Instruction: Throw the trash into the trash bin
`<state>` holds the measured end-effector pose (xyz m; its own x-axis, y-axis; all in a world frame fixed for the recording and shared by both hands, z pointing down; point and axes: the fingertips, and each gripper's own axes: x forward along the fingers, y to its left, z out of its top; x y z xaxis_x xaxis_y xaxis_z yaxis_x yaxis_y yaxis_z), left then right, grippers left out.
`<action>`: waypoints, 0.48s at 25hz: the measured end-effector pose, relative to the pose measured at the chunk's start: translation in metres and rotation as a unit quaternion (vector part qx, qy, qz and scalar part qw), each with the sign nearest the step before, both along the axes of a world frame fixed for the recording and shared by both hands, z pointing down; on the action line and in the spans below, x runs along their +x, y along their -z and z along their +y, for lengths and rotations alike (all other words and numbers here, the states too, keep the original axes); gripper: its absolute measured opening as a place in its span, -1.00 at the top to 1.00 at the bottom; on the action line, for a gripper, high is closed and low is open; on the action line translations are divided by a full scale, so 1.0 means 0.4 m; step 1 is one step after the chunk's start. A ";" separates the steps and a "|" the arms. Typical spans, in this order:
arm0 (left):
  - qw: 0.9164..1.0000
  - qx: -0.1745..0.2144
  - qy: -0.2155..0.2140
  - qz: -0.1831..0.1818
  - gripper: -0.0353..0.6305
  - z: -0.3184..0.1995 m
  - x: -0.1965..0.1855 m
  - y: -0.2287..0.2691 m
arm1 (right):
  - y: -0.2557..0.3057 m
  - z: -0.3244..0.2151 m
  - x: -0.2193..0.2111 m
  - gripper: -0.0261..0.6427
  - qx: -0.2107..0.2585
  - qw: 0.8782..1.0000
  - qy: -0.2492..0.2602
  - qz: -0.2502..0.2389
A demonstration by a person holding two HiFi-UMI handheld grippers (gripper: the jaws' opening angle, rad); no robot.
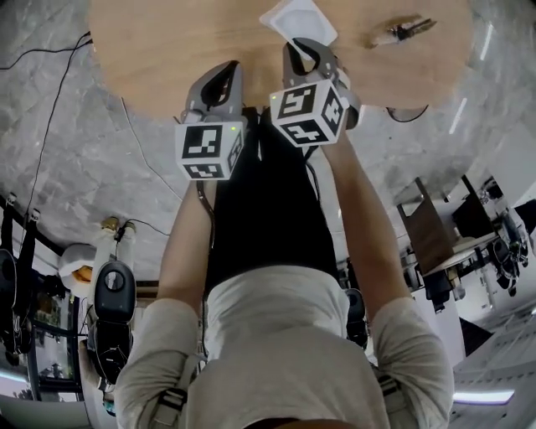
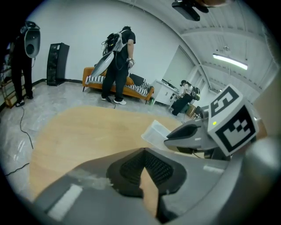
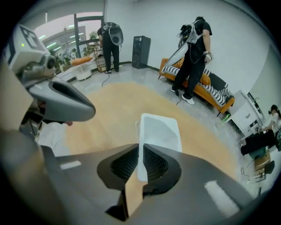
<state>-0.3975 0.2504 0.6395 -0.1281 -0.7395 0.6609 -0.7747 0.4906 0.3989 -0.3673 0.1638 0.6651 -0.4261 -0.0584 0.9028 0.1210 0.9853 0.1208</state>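
A white plastic tray (image 1: 299,17) (image 3: 160,132) (image 2: 154,132) lies near the edge of the round wooden table (image 1: 167,50). My right gripper (image 1: 295,49) (image 3: 141,154) points steeply down and is shut on the tray's near rim, which stands between its pads. Beside it to the left, my left gripper (image 1: 230,74) (image 2: 142,160) hangs over bare tabletop, shut with nothing in it. A small piece of dark and pale litter (image 1: 404,30) lies further right on the table. No trash bin shows in any view.
A wooden chair (image 1: 427,235) stands to the right of the table. Cables (image 1: 50,126) run over the marbled floor. Behind the table, a person (image 2: 117,66) stands at an orange sofa (image 2: 131,88); a second person (image 3: 109,44) and a black speaker (image 2: 57,63) are further off.
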 end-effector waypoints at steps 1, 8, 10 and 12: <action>1.000 0.002 0.003 -0.003 0.84 -0.002 -0.007 0.020 | 0.034 0.008 -0.012 0.81 -0.005 1.000 -0.003 -0.011; 1.000 0.018 -0.009 -0.018 0.84 -0.043 -0.026 0.105 | 0.179 0.034 -0.038 0.81 -0.026 0.996 -0.054 -0.061; 0.999 0.022 -0.022 -0.021 0.84 -0.062 -0.018 0.121 | 0.204 0.026 -0.025 0.81 -0.029 0.994 -0.072 -0.072; 0.998 0.028 -0.043 -0.023 0.84 -0.096 0.007 0.152 | 0.240 0.002 0.009 0.81 -0.026 0.992 -0.096 -0.080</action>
